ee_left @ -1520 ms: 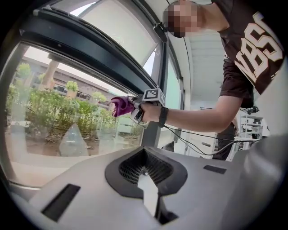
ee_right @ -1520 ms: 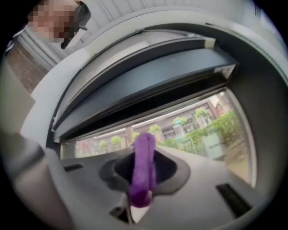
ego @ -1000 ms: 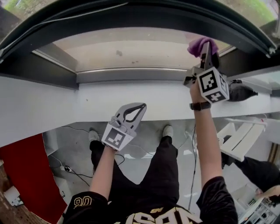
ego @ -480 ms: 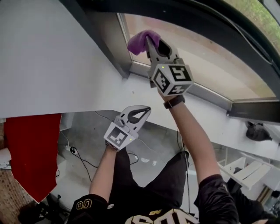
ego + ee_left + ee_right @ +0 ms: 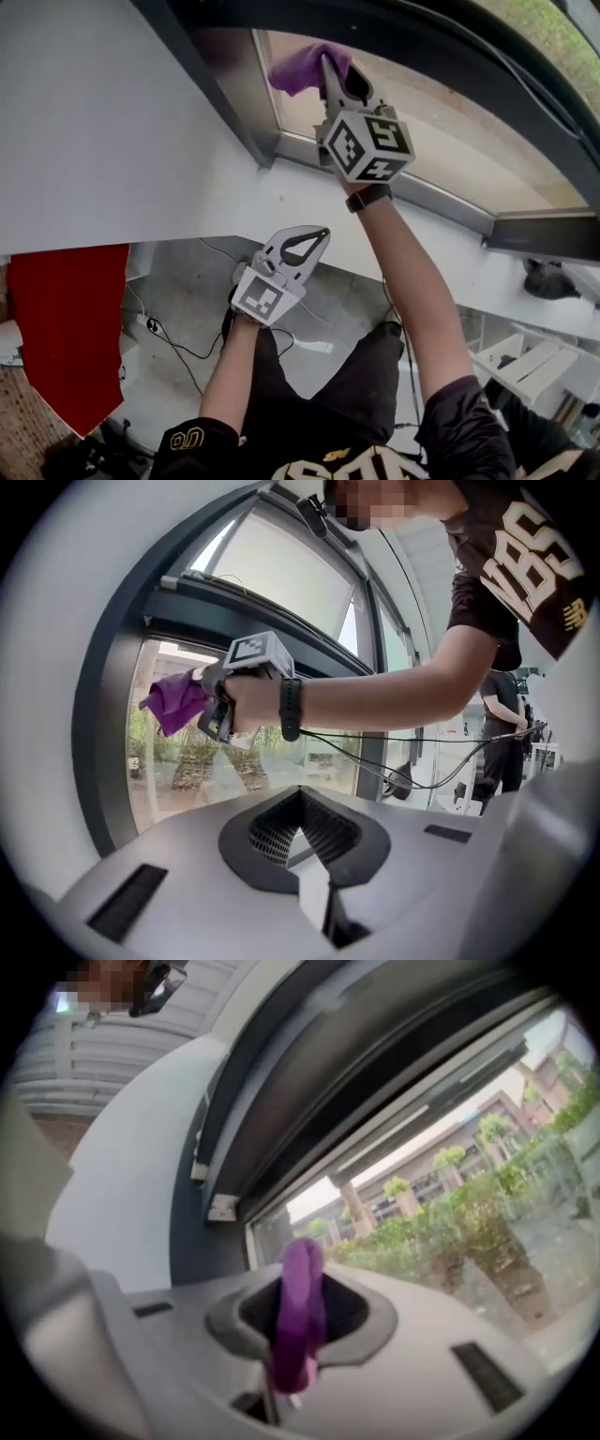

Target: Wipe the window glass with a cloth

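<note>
1. Window glass fills the upper right, set in a dark frame.
2. Right gripper: fingers clamped on the purple cloth at the pane's left edge, top centre.
3. Left gripper: fingers closed, empty, centre frame.
4. The cloth looks soft and light, so a bunched hold suits it.

Cloth in R tongs, up at glass nr L corner of frame; L tongs lower, well apart.

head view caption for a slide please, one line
Right claw holds a purple cloth at the window glass beside the frame; left claw hangs shut and empty below.
</note>
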`<act>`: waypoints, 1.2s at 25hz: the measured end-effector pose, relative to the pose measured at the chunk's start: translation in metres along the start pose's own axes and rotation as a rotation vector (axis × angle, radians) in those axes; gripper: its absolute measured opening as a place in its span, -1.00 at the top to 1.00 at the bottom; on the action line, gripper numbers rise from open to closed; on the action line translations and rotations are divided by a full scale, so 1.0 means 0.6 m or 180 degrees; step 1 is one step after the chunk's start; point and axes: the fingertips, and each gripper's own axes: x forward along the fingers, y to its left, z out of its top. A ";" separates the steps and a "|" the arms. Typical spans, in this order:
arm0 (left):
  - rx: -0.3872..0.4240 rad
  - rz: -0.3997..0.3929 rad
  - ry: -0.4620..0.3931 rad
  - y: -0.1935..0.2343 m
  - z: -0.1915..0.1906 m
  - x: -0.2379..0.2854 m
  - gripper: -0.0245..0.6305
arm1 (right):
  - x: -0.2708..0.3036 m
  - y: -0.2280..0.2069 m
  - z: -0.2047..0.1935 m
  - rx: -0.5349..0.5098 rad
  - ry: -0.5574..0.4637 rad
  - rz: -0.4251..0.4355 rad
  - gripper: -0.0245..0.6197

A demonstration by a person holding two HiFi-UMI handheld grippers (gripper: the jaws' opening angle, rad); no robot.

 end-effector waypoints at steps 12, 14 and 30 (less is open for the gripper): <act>-0.0186 -0.1077 -0.0083 -0.288 -0.018 0.272 0.90 | -0.423 -0.416 0.134 -0.0384 -0.0078 -0.1094 0.70; -0.0207 -0.1196 -0.0131 -0.319 -0.015 0.302 0.90 | -0.501 -0.492 0.164 -0.0371 -0.0144 -0.1407 0.70; -0.0268 -0.1068 -0.0170 -0.242 0.029 0.225 0.90 | -0.602 -0.540 0.179 -0.0258 -0.0190 -0.1731 0.70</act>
